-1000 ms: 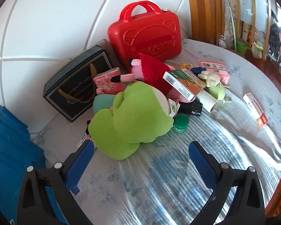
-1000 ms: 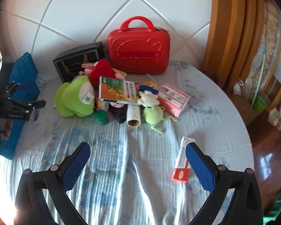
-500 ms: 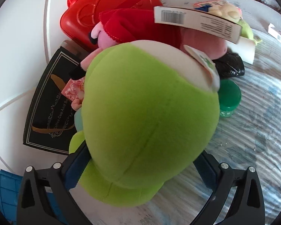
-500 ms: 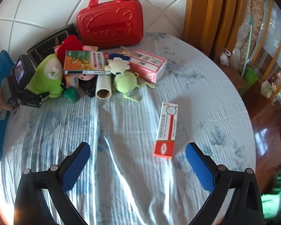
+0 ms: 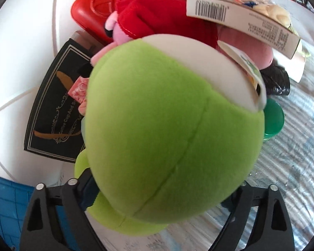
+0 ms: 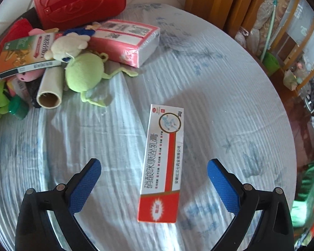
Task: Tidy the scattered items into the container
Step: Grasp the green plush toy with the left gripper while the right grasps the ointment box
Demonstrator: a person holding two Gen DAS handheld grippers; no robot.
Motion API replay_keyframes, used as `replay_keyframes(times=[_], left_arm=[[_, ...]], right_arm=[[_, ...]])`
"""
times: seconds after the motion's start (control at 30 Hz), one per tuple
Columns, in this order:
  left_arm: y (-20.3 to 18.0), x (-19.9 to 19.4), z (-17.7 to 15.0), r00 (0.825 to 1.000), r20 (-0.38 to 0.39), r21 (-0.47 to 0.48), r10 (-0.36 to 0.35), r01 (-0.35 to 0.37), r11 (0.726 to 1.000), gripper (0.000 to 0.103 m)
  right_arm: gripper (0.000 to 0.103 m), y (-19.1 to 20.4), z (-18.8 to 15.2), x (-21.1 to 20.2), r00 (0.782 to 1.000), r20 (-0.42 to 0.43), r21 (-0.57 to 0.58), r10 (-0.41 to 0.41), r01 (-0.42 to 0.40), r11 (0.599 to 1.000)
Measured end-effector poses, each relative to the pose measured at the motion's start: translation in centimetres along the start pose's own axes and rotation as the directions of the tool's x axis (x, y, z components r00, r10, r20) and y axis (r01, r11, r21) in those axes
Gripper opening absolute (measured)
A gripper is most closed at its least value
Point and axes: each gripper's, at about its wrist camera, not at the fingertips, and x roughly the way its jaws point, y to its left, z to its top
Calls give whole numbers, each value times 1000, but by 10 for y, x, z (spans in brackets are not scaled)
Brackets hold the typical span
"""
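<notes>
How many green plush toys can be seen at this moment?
2. The large green plush sits between the jaws of the left gripper, which have just been closing on it; the small pale green plush lies beside the cardboard tube. The pile may hide others.

Both grippers are black plastic frames with silver screw heads at the pivots. The right gripper (image 6: 153,185) carries textured blue pads (image 6: 84,186) on its jaws.

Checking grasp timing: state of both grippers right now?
Left gripper: jaws have just been closing around the green plush toy; pads hidden, contact cannot be told.
Right gripper: open, empty, straddling the red-and-white ointment box.
</notes>
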Motion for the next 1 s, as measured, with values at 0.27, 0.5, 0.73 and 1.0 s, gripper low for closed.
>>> replay_keyframes(times=[0.27, 0.5, 0.73, 1.0], left_arm=[[20, -26, -18, 1000, 8, -122, 27, -26, 992, 72], [21, -61, -29, 1000, 20, -207, 4, 0, 978, 71], [8, -99, -55, 999, 42, -270, -2, 14, 963, 71], [-3, -154, -80, 999, 45, -366, -12, 28, 930, 70]], right_arm=[[40, -3, -7, 2, 999, -29, -4, 22, -23, 1000], [40, 5, -13, -27, 998, 9, -28, 62, -62, 998], [40, 17, -22, -64, 994, 46, -65, 103, -100, 993], [40, 23, -31, -125, 982, 104, -81, 155, -147, 986]])
